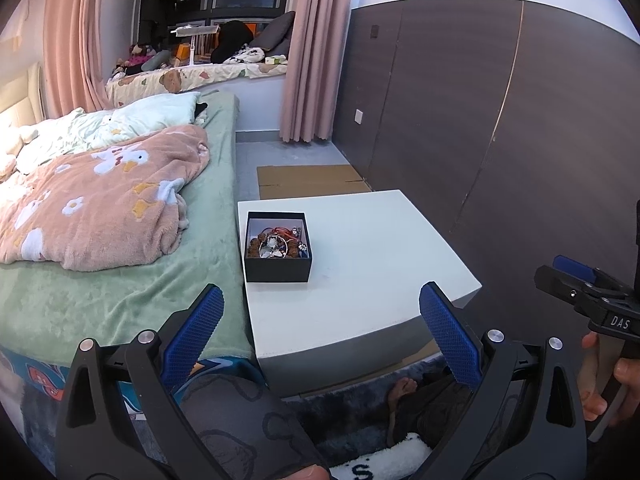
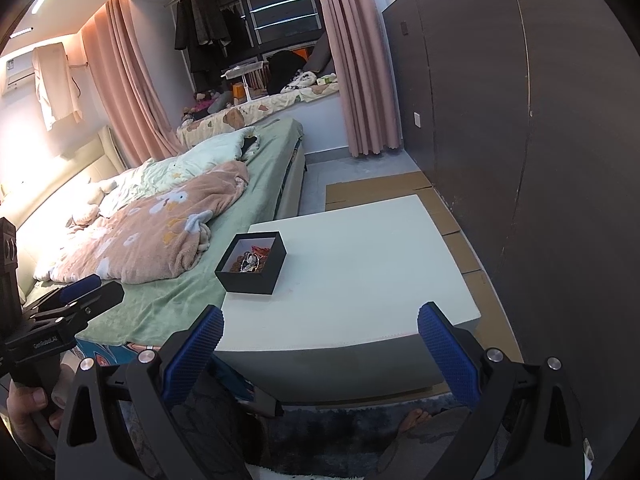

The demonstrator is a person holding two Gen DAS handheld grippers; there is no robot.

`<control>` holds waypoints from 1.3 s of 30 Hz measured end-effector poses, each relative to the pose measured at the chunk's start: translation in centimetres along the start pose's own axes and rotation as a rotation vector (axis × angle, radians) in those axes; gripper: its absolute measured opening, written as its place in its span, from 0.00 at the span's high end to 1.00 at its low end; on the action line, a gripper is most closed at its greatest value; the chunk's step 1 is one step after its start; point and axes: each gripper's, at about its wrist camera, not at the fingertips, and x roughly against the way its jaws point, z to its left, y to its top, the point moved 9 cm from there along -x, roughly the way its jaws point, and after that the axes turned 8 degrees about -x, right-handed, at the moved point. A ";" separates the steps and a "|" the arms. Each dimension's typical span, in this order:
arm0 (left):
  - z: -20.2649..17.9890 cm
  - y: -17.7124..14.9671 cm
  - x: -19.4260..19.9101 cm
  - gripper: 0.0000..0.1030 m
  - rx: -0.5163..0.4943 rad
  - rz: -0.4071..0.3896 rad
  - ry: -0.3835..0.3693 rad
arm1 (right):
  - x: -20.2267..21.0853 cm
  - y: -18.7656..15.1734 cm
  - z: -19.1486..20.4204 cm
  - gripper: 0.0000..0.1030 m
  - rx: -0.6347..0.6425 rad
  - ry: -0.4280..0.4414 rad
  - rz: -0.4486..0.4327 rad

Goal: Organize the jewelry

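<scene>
Two grippers, left (image 1: 320, 320) and right (image 2: 320, 340), jaws apart, empty; box (image 1: 277, 246) at worktop's (image 1: 380, 248) nine o'clock edge holds tangled jewelry (image 1: 276, 243); probably light, slippery, snag-prone; pinch one strand.

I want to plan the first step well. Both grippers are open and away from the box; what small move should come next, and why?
Probably bring the left gripper forward over the black box. It is nearer that side of the white table, open-topped, with the jewelry tangled inside.
</scene>
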 end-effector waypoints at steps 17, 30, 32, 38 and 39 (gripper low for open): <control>0.2 0.1 0.2 0.05 0.004 -0.007 0.009 | 0.1 -0.3 0.2 0.07 0.003 0.002 -0.006; 0.3 0.1 0.2 0.05 0.003 -0.009 0.008 | 0.1 -0.4 0.2 0.07 0.003 0.003 -0.007; 0.3 0.1 0.3 0.05 0.001 -0.010 0.009 | 0.1 -0.4 0.2 0.07 0.003 0.002 -0.006; 0.4 0.2 0.6 0.05 -0.012 -0.011 0.037 | 0.2 -0.3 0.4 0.07 0.001 0.007 -0.006; 0.4 0.3 0.6 0.05 -0.013 -0.014 0.039 | 0.3 -0.3 0.4 0.07 0.000 0.007 -0.006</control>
